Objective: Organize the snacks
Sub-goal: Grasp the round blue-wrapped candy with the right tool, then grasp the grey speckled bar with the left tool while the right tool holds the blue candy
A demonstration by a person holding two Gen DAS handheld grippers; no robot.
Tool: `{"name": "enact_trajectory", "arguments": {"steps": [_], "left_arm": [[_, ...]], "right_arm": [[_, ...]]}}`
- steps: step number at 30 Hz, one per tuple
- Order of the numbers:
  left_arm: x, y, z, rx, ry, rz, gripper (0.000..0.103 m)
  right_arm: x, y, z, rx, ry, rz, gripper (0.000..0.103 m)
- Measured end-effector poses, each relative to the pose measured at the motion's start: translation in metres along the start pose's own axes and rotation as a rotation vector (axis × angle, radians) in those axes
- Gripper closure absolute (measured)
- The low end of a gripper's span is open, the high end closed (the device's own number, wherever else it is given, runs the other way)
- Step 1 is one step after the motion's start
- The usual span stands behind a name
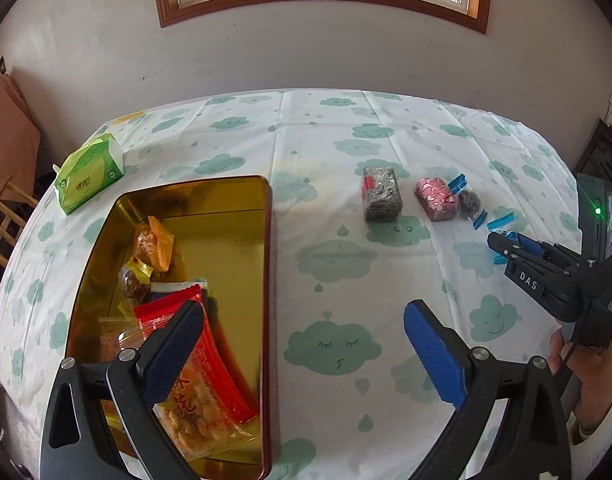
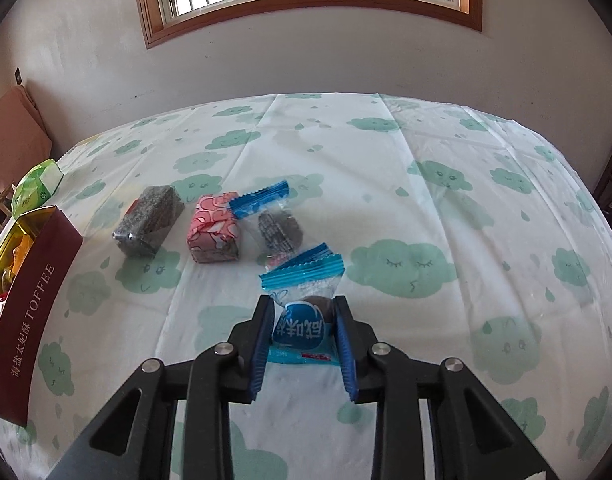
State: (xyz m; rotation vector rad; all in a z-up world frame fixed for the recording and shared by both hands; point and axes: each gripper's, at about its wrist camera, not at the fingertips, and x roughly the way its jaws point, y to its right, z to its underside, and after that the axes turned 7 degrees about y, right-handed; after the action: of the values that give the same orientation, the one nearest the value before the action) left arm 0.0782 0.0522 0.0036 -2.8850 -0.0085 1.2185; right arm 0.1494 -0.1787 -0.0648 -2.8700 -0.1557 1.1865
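Note:
A gold tin [image 1: 242, 196] with dark red sides [image 2: 26, 312] sits at the table's left and holds several wrapped snacks, among them a red packet [image 1: 210, 380] and an orange one [image 1: 160, 246]. My left gripper [image 1: 302, 344] is open and empty, its left finger over the tin. On the cloth lie a grey block snack [image 1: 381, 194] [image 2: 150, 220], a pink one [image 1: 435, 198] [image 2: 214, 228] and a blue-ended dark cookie [image 1: 469, 200] [image 2: 278, 228]. My right gripper [image 2: 304, 308] [image 1: 501, 242] is shut on a blue cookie packet [image 2: 302, 320] at the table surface.
A green tissue pack [image 1: 90, 172] [image 2: 38, 184] lies at the far left behind the tin. The cloud-print tablecloth [image 2: 425, 200] covers the round table. A wall with a window stands behind. A wooden chair [image 1: 2, 216] stands off the table's left edge.

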Motion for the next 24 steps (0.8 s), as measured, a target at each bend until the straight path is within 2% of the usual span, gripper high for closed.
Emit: {"name": "enact_trajectory", "arguments": {"steps": [4, 9, 14, 18, 24], "left_arm": [[0.01, 0.013, -0.009, 0.001, 0.01, 0.017, 0.004], [0.027, 0.03, -0.022, 0.009, 0.014, 0.024, 0.004], [0.045, 0.045, -0.036, 0.021, 0.033, 0.024, 0.005], [0.064, 0.055, -0.047, 0.034, 0.015, 0.025, 0.017], [0.099, 0.06, -0.058, 0.004, -0.05, 0.045, 0.035]], "right_arm": [[-0.006, 0.023, 0.002, -0.006, 0.009, 0.05, 0.073], [-0.009, 0.064, 0.005, 0.046, 0.001, 0.098, 0.073], [-0.01, 0.09, 0.006, 0.121, 0.004, 0.075, 0.073], [-0.009, 0.083, 0.006, 0.088, -0.002, 0.099, 0.073], [-0.01, 0.087, 0.007, 0.103, 0.001, 0.081, 0.073]]}}
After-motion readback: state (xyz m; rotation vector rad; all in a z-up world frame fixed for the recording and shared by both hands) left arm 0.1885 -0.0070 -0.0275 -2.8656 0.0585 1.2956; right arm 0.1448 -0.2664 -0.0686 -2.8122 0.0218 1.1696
